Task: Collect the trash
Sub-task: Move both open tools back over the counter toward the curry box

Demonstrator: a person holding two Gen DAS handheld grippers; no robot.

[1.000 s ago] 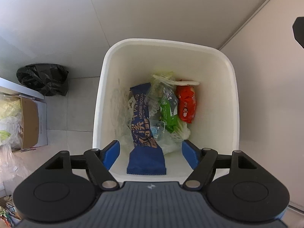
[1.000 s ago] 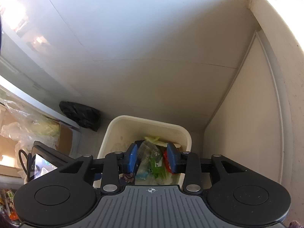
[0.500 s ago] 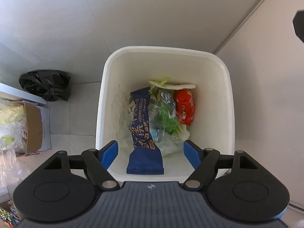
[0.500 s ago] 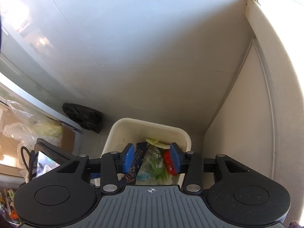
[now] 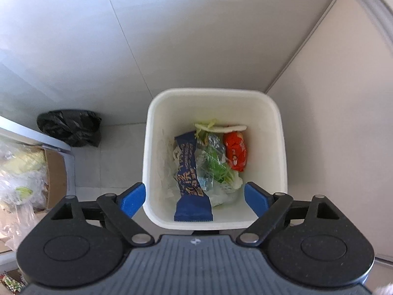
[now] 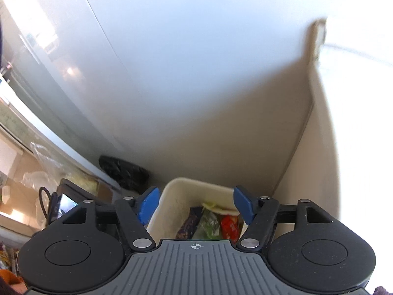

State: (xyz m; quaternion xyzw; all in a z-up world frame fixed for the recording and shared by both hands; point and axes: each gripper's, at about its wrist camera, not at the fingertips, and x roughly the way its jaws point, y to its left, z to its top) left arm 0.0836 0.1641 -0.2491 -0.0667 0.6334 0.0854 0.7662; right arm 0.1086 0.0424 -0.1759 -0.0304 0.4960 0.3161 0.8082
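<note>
- The left gripper (image 5: 194,198) pointed almost straight down over the white bin (image 5: 282,147), its jaws opening wide with nothing between the pads; that suits a hand that had nothing left to carry.
- The right gripper (image 6: 195,205) looked at the same bin (image 6: 172,191) from a shallower angle, jaws likewise opening and empty.
- The trash lay inside the bin: a dark blue wrapper (image 5: 191,184) nearest, a clear bag with green scraps (image 5: 213,164) beside it, a red packet (image 5: 235,152) to the right, and a pale strip (image 5: 228,129) at the far end. So the collecting seemed largely done here.
- The bin stood in a corner, walls just behind and to its right.
- A black bag (image 5: 70,127) sat on the floor to the left, apart from the bin, with a cardboard box (image 5: 55,172) of plastic nearer. Nothing blocked the bin's mouth.
</note>
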